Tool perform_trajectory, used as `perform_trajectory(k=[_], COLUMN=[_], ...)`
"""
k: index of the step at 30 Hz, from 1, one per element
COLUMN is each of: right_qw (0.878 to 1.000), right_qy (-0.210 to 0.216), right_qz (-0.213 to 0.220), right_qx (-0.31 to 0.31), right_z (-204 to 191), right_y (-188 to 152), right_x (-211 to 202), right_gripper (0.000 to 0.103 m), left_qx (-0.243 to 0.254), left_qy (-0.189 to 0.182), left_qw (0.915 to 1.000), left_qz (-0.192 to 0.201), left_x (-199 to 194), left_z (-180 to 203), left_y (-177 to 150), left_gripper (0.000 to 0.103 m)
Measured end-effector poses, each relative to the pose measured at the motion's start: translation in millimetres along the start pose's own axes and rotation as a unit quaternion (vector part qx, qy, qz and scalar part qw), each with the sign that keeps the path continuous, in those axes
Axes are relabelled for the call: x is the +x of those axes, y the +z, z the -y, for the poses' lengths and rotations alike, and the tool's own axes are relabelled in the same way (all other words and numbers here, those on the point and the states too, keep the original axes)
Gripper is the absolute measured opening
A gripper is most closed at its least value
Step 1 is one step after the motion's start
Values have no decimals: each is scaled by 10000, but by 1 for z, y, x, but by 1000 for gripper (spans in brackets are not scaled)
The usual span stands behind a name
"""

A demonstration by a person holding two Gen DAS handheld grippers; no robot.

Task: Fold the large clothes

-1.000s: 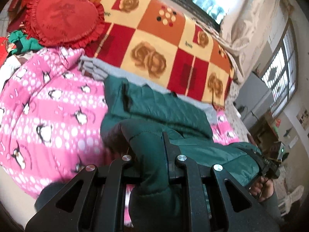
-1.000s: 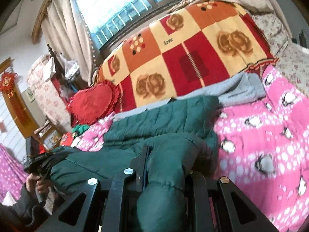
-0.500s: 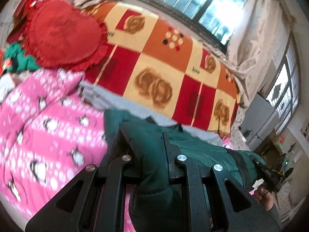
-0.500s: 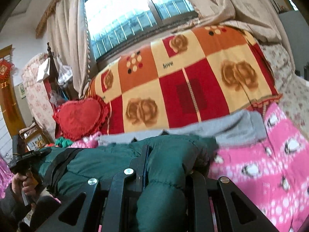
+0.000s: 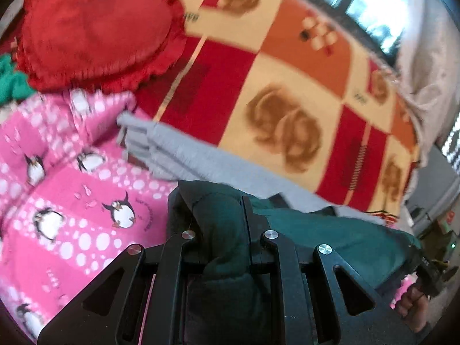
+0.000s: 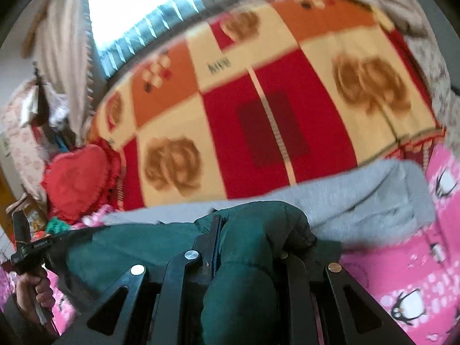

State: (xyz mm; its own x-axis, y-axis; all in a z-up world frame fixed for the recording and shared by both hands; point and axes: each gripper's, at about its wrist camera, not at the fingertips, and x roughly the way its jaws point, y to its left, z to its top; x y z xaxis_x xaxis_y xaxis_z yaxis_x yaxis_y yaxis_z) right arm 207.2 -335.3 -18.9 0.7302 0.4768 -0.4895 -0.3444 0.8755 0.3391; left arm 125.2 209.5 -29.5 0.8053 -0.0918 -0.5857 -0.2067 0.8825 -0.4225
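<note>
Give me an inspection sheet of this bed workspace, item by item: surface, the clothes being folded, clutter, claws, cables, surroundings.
Surface: bed under a pink penguin blanket, bare patches showing.
Job's things: dark green padded jacket, stretched between both claws; folded grey garment lies beyond it.
Clutter: red heart cushion; checked rose blanket piled at the back; a green cloth at the edge.
Claws: left claw shut on the jacket; right claw shut on the jacket.
Cables: nothing seen.
Surroundings: window with pale curtain; views blurred, far details unclear.
</note>
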Motion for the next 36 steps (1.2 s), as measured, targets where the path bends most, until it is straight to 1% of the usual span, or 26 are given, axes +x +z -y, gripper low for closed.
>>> perform_trajectory(k=[2,5,7,10,13,15,17,18,20,21,22,23,24,25,26,27,28,29,31,32,36], right_qw=[9997,9985,9977,9960,9950,9950,9939,9926,9866,9823,9786,9758,9734,9709,9697,9695,9699,9709,9738,9752,9842], right_qy=[-119,-282,-328,-270,-242,-173,-66,2,264,437,613,748,836,898,925,949,959,954,912,894,711], right_qz=[-169,-416,-551,-768,-867,-859,-865,-883,-836,-760,-640,-518,-360,-116,55,130,149,165,233,264,481], right_qx=[126,200,239,382,441,483,677,834,1377,1654,1857,1986,2101,2218,2261,2255,2232,2191,2071,2007,1548], right_z=[7,15,21,33,36,36,39,41,48,53,56,57,58,59,59,58,57,56,53,51,38], right_y=[0,0,-6,-15,-16,-16,-15,-13,-9,-8,-7,-6,-4,-3,-2,1,2,4,5,6,12], right_x=[17,44,59,74,76,74,71,69,59,53,47,43,37,30,25,21,20,17,14,11,2], right_gripper=[16,16,17,18,18,21,26,27,37,39,46,62,74,91,94,94,94,94,94,94,94], left_qx=[-15,-179,-86,30,55,29,-101,-206,-378,-479,-538,-574,-594,-616,-642,-723,-824,-1025,-1192,-1160,-892], left_qy=[77,275,433,450,495,456,397,364,333,280,178,-4,-158,-320,-421,-656,-860,-1166,-1401,-1414,-1318], left_qw=[10000,9991,9984,9979,9980,9982,9983,9979,9962,9951,9945,9938,9933,9929,9927,9919,9903,9862,9823,9829,9871], left_qz=[-36,-262,-365,-456,-399,-380,-421,-493,-717,-814,-886,-950,-983,-967,-926,-818,-721,-579,-366,-201,194], left_x=[21,48,64,83,86,85,82,82,81,80,79,78,76,72,68,61,57,51,41,35,20], left_z=[-2,-4,-3,-4,-2,-2,-2,-3,-4,-5,-5,-5,-5,-4,-3,-4,-5,-9,-12,-11,-3], left_y=[-2,-2,-4,-11,-15,-15,-13,-11,-5,-2,0,3,6,10,13,17,20,23,29,31,36], left_gripper=[14,15,16,17,17,17,18,19,21,23,31,44,51,59,62,64,68,71,71,71,71])
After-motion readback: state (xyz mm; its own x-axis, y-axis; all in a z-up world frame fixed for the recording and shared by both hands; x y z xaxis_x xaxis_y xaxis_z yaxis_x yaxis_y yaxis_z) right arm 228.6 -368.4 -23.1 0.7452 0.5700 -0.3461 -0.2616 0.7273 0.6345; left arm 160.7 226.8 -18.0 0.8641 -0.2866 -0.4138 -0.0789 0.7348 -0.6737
